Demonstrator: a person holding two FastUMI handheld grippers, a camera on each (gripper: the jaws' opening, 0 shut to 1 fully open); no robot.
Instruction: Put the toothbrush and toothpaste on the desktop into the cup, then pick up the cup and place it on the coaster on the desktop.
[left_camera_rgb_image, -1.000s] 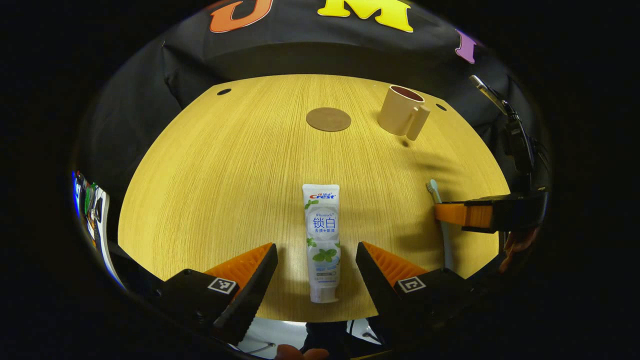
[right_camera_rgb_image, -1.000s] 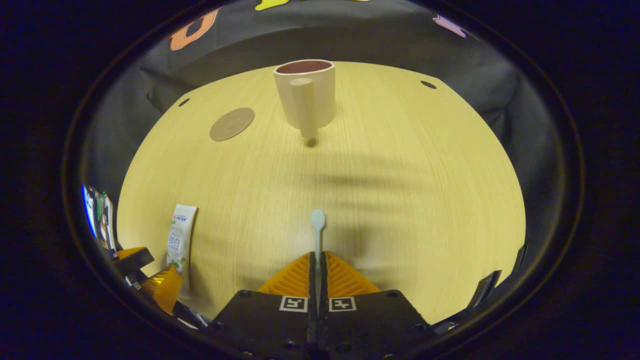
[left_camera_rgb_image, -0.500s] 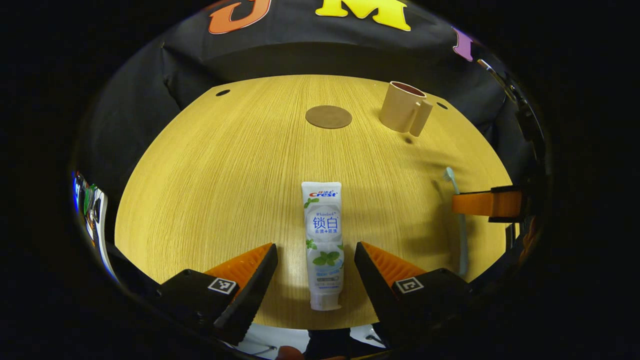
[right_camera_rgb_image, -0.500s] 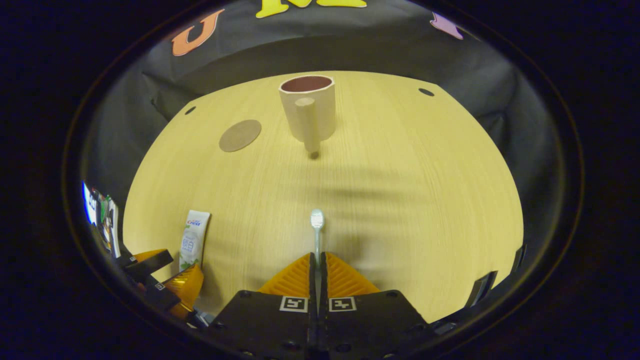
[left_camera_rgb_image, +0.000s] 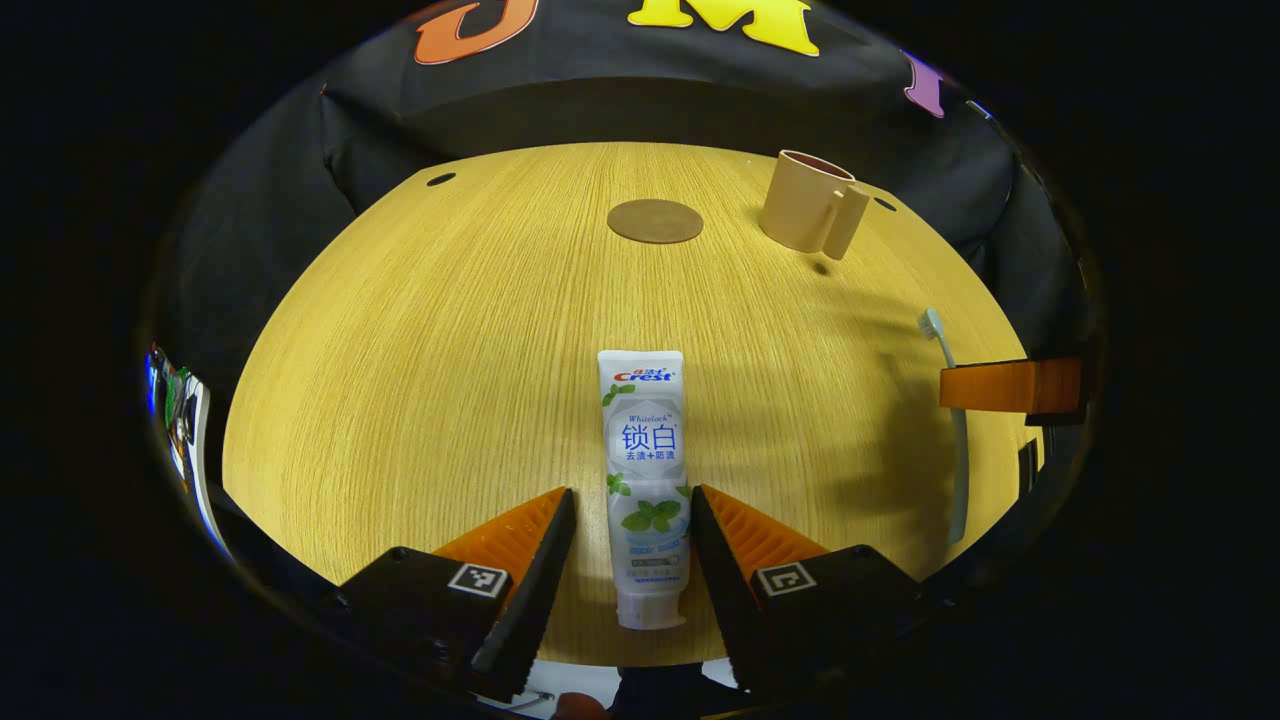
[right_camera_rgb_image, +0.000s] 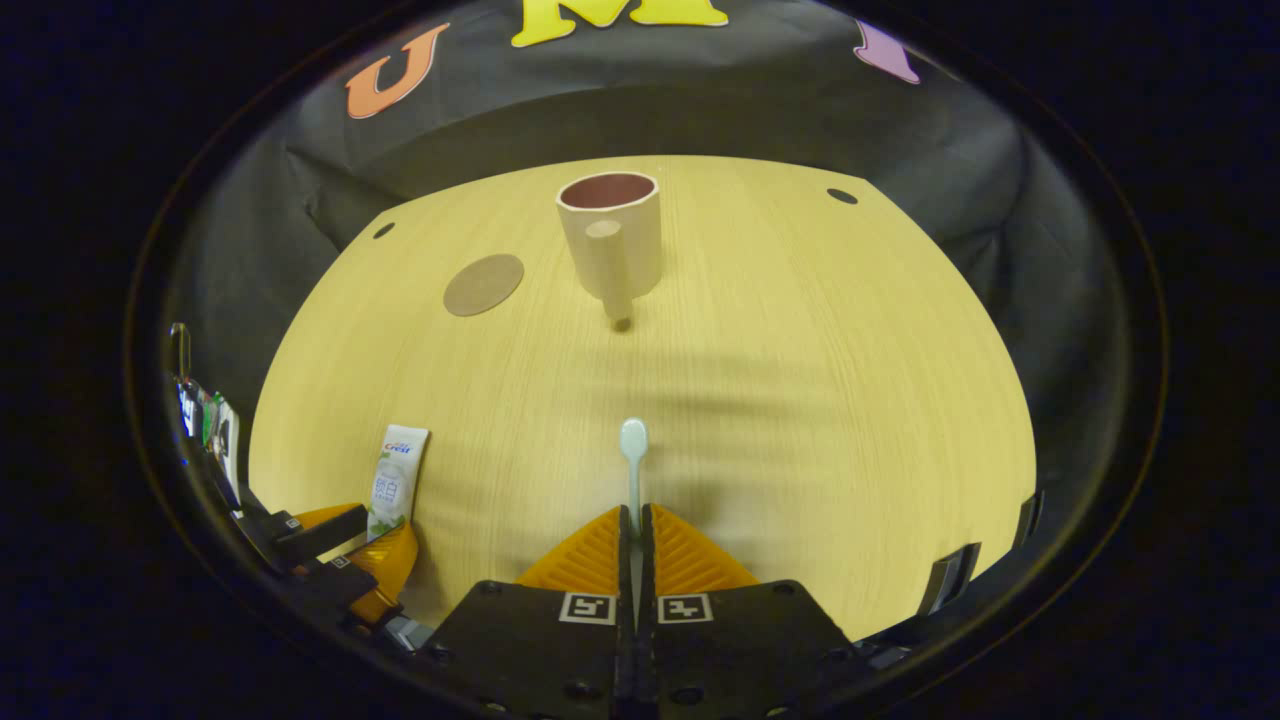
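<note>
While the right hand-held gripper (right_camera_rgb_image: 632, 525) clamps the slim toothbrush (right_camera_rgb_image: 634, 455), the left (left_camera_rgb_image: 628, 505) gapes around the flat toothpaste tube (left_camera_rgb_image: 645, 470)

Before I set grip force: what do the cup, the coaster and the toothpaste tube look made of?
Cup: matte beige, no glare, darker inside; possibly ceramic or a plastic composite. Coaster: thin flat brown disc, dull; cork or wood fibre, I cannot tell which. Toothpaste tube: printed white plastic film with a flat crimped end and slight sheen, likely soft and squeezable.
</note>
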